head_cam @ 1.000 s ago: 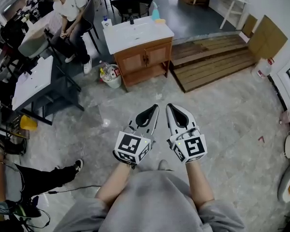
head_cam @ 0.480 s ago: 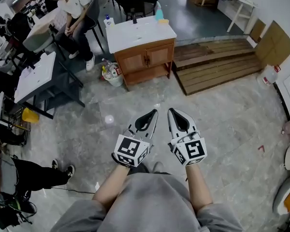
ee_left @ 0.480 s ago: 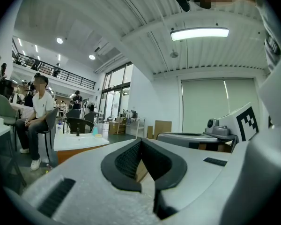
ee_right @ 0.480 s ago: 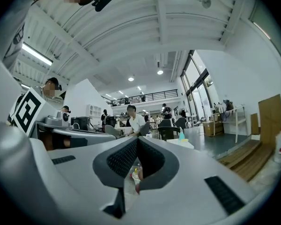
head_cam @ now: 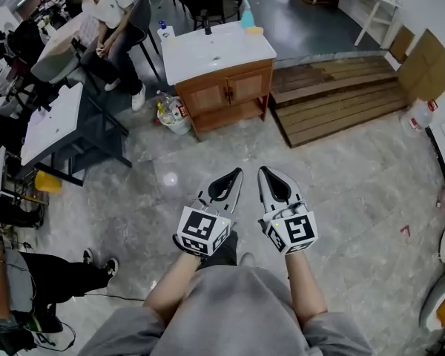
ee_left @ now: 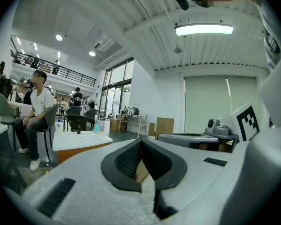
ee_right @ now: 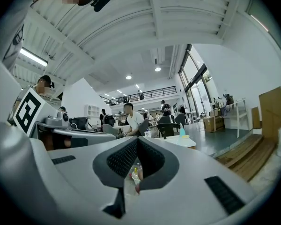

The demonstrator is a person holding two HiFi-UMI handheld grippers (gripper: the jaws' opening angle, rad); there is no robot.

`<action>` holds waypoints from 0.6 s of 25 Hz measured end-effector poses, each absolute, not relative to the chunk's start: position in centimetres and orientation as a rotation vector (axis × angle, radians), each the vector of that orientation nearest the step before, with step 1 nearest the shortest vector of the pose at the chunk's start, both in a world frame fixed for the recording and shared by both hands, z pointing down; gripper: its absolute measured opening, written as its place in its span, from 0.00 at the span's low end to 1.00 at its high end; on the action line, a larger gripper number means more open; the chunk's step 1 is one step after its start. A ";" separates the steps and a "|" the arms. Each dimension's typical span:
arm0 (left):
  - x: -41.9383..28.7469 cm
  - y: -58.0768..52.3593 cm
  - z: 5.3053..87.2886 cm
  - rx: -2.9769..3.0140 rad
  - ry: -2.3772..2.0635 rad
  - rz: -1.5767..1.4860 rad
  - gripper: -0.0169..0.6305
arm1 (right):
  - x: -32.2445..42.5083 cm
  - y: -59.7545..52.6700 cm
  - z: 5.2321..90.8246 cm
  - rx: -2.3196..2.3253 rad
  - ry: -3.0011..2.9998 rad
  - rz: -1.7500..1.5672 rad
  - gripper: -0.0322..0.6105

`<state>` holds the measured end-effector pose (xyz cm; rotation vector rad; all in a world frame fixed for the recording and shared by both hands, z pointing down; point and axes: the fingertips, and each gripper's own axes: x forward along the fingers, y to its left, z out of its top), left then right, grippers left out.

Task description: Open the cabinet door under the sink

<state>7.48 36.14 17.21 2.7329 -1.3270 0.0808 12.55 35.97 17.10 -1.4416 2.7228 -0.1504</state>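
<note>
Head view puts the cabinet (head_cam: 226,95) under the sink (head_cam: 216,50) well ahead across the floor (head_cam: 341,169), with both doors (head_cam: 207,96) flush and closed — nothing of the task is done yet. The left gripper (head_cam: 239,171) and right gripper (head_cam: 261,170) sit side by side low before the person, far from the cabinet, each with its jaws pressed together on nothing. By my judgement everything is left — reach the cabinet, part one pair of jaws, take a handle (head_cam: 225,92) and swing that door out.
</note>
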 end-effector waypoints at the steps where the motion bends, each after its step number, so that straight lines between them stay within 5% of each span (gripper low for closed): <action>1: 7.2 35.2 17.4 2.729 -1.323 0.082 0.04 | 12.3 35.1 17.3 -1.443 2.723 -0.157 0.06; 15: 3.4 21.3 19.2 2.714 -1.239 0.081 0.04 | 7.9 21.1 18.6 -1.509 2.737 -0.191 0.06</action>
